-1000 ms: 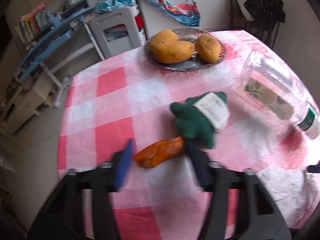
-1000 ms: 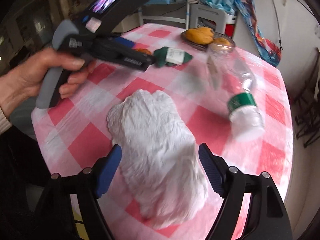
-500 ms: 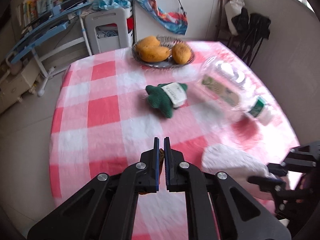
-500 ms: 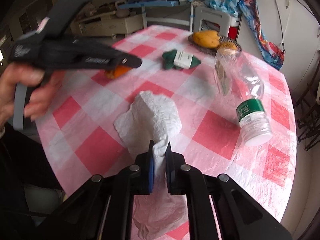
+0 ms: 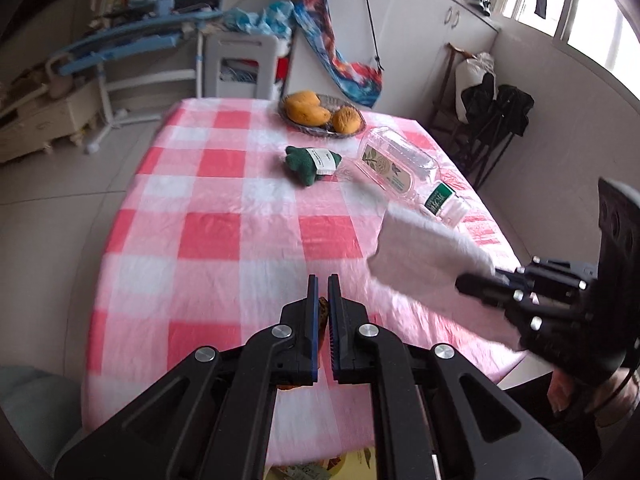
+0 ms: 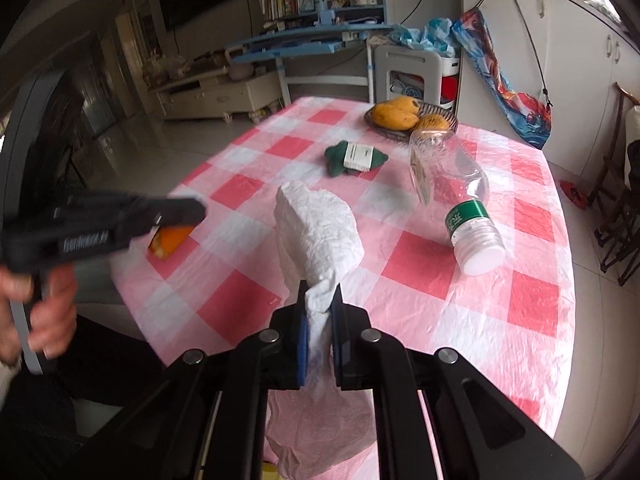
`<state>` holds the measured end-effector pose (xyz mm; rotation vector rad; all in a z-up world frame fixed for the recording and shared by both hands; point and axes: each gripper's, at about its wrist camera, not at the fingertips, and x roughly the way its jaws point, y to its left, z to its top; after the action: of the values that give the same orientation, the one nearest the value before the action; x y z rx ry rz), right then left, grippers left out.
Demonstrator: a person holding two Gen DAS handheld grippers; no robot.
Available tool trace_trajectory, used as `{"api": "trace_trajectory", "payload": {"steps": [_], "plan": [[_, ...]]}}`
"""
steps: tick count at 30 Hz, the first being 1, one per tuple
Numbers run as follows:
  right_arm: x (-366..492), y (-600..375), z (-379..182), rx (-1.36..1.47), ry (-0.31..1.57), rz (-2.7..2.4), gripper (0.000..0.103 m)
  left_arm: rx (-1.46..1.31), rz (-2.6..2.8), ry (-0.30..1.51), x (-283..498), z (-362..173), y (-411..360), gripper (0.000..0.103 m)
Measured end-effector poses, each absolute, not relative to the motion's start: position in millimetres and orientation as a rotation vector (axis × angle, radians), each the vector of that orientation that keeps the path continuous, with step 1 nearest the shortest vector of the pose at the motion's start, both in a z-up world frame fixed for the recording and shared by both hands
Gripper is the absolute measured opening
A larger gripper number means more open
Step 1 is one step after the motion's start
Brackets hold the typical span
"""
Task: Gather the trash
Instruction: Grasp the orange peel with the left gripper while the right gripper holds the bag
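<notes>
Left gripper: jaws drawn nearly together, an orange peel pinched between them. In the left wrist view only a small brown-orange sliver is seen in the gap; in the right wrist view the peel hangs below the gripper tip, raised over the near left edge of the tabletop.

Right gripper: jaws closed narrowly on a crumpled white tissue. The tissue is lifted; its bulk projects forward past the fingertips and a tail hangs beneath the jaws. Contact of the tail with the tabletop could not be judged, the lower part being hidden by the gripper body.

An empty clear bottle with a green label band is seen lying on its side toward the right edge, white cap pointing to the near edge. A green item with a white tag is seen near the centre, just beside the bottle's base. A dish carrying mangoes is set at the far edge. The tabletop is covered by a pink-and-white checked cloth.
</notes>
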<state>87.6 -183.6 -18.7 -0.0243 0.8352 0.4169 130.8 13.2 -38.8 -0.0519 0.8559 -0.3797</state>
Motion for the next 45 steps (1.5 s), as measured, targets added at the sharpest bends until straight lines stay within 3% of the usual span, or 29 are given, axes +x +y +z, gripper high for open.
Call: {"api": "trace_trajectory", "payload": {"steps": [9, 22, 31, 32, 34, 37, 40, 45], "plan": [[57.2, -184.0, -9.3, 0.03, 0.775, 0.411, 0.012, -0.179, -0.329, 0.825, 84.6, -34.8, 55.7, 0.005], [67.7, -184.2, -13.3, 0.042, 0.778, 0.409, 0.012, -0.534, -0.392, 0.913, 118.3, -63.6, 96.3, 0.005], [64.3, -173.9, -13.9, 0.018, 0.779, 0.434, 0.012, -0.532, -0.311, 0.944, 135.3, -82.3, 92.5, 0.006], [63.9, -173.6, -14.1, 0.017, 0.78, 0.434, 0.012, -0.545, -0.307, 0.961, 137.3, -87.3, 94.1, 0.008], [63.5, -174.8, -14.5, 0.018, 0.783, 0.432, 0.012, -0.552, -0.293, 0.975, 136.7, -89.8, 95.9, 0.027], [62.9, -175.8, -14.2, 0.022, 0.785, 0.43, 0.012, -0.498, -0.26, 0.946, 128.2, -82.8, 95.5, 0.043], [62.1, -176.8, -15.2, 0.027, 0.792, 0.432, 0.012, -0.387, -0.242, 0.928, 118.7, -75.7, 84.5, 0.051], [60.1, -175.6, -16.3, 0.023, 0.8, 0.437, 0.012, -0.074, -0.17, 0.918, 113.2, -77.7, 49.2, 0.051]]}}
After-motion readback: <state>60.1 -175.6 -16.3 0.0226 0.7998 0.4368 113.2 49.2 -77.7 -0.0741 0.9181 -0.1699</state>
